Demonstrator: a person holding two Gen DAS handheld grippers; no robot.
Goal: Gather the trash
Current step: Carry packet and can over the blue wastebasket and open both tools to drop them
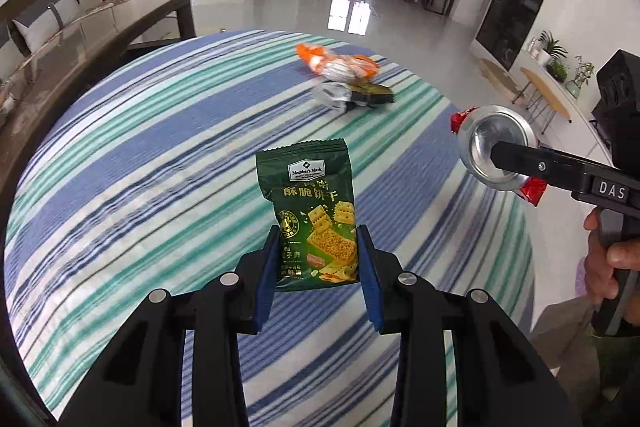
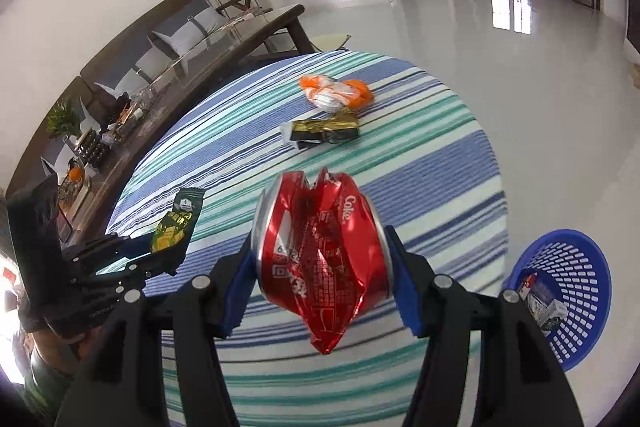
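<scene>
My left gripper (image 1: 318,239) is shut on a green snack packet (image 1: 312,211) and holds it upright above the striped tablecloth (image 1: 140,167). My right gripper (image 2: 322,247) is shut on a crushed red Coke can (image 2: 320,259), held above the table's near edge. In the left wrist view the can (image 1: 494,151) and right gripper show at the right. In the right wrist view the left gripper (image 2: 160,251) and packet (image 2: 176,223) show at the left. An orange-white wrapper (image 2: 334,93) and a crumpled gold-black wrapper (image 2: 324,131) lie at the table's far side.
A blue plastic basket (image 2: 576,267) stands on the floor to the right of the table, with a carton inside. A dark wooden table (image 2: 208,67) and sofa lie to the left. Shiny floor stretches beyond.
</scene>
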